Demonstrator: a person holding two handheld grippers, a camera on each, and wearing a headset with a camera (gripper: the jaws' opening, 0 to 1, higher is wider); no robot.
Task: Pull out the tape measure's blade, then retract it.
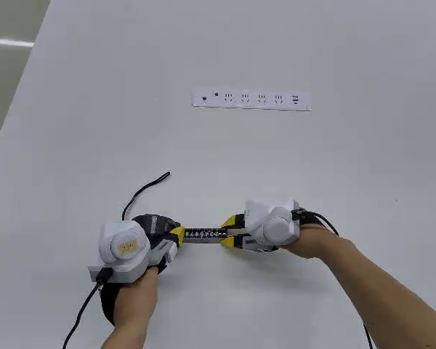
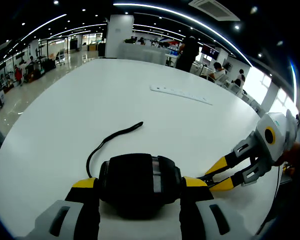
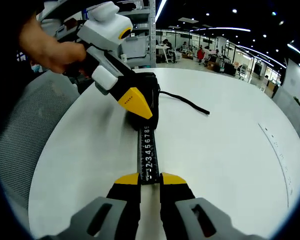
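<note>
Head view. Nearest the lens: left hand (image 1: 134, 302) wrapped round the left gripper (image 1: 168, 229), jaws clenched on the black tape measure (image 1: 151, 222). Out past those tips, the blade (image 1: 203, 235) stretched straight across to the right gripper (image 1: 228, 231), held by the right hand (image 1: 312, 240), its jaws pinched on the blade's end. Long axis tip to tip, flat on the white table (image 1: 334, 160). Ahead of the left jaws, a black cord (image 1: 147, 187) leading off the case. Well beyond both grippers, a power strip (image 1: 251, 99), roughly parallel to the blade. Bare tabletop all round; table edge far off on the left gripper's outer side.

Left gripper view. Case squeezed between both yellow tips; cord curling forward; right gripper entering from the right.

Right gripper view. Blade end gripped between the yellow tips, numbers up, pointing dead ahead into the case. Open table either side of the jaws.
</note>
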